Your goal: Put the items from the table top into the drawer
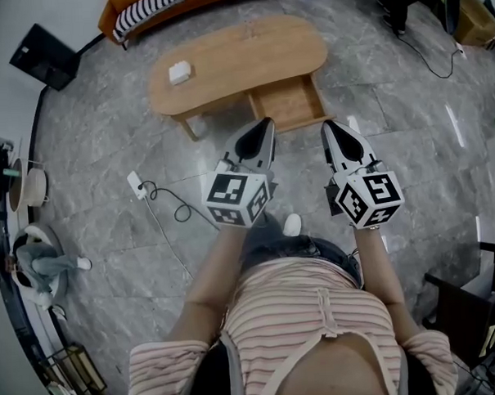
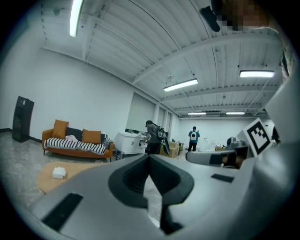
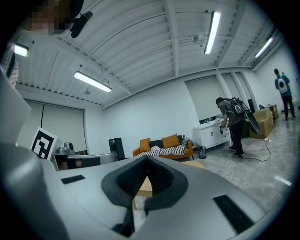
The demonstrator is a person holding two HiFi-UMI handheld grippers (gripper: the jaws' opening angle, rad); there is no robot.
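Nothing stowed yet, by my read: left claw point(image 1: 266, 125) and right claw point(image 1: 329, 127) closed, empty, short of the open drawer point(image 1: 291, 102); white box point(image 1: 180, 71) on the surface point(image 1: 257, 53), left of it.

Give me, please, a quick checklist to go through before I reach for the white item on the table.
1. Drawer pulled out: ok.
2. White item lying free on the table: ok.
3. Left tongs empty: ok; opened for a grasp: not ok, shut.
4. Right tongs empty: ok; shut too.
5. Table within reach: probably not ok, both tongs hang short of it.
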